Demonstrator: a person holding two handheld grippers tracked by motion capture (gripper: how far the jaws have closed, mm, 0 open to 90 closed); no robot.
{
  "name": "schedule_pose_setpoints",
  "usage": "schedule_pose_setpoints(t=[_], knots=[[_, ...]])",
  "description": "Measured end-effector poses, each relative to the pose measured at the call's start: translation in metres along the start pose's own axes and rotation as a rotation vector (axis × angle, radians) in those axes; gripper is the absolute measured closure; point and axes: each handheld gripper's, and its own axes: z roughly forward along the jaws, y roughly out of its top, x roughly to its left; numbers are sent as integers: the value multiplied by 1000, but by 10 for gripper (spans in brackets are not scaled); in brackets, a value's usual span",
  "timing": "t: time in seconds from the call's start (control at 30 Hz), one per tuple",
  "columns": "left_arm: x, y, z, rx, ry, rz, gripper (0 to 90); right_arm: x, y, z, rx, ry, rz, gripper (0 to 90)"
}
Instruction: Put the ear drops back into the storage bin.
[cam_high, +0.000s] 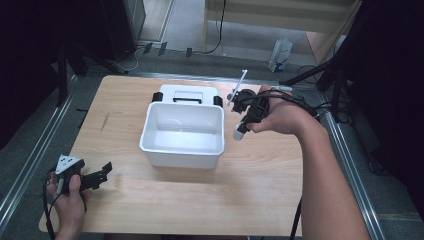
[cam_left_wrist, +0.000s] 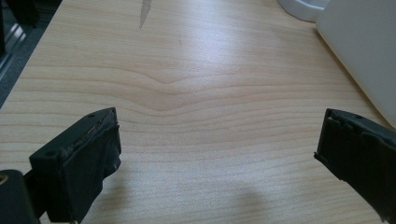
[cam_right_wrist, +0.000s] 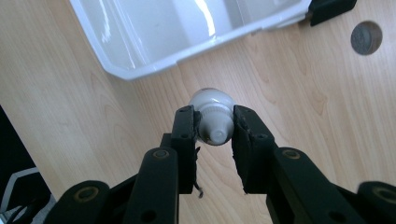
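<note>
My right gripper (cam_high: 243, 125) hovers over the table just right of the white plastic bin (cam_high: 150, 142). It points down and is shut on a small white bulb-shaped object (cam_high: 239, 133). In the right gripper view the pads (cam_right_wrist: 187, 130) pinch the bulb (cam_right_wrist: 211, 109) at its narrow neck, its round end toward the table, with the bin's rim (cam_right_wrist: 140, 71) beyond it. My left gripper (cam_high: 102, 172) rests at the table's front left corner. It stands open (cam_left_wrist: 217, 140) with bare wood between its jaws.
A white lid with black latches (cam_high: 187, 93) lies flat behind the bin. The bin's wall (cam_left_wrist: 364, 46) shows at the right of the left gripper view. A round dark grommet (cam_right_wrist: 366, 38) sits in the tabletop. A metal rail (cam_high: 30, 165) runs along the table's left side.
</note>
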Motion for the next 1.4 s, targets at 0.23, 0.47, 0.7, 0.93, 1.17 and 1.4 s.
schedule_pose_setpoints(t=[0.23,0.47,0.7,0.93,1.17,1.4], knots=[[0,0,0,-2,-2,0,5,5,23,-12,-20,0,-36,718],[1,0,0,-2,-3,-4,6,16,47,-11,-20,9,-92,718],[1,0,0,-2,-5,-1,5,20,62,8,-3,16,-123,718],[1,0,0,-2,-6,-6,6,14,61,29,-11,-1,-131,718],[1,0,0,-1,-5,-6,5,10,59,57,1,-4,-176,717],[1,0,0,-2,0,-3,6,9,61,85,48,8,-218,717]])
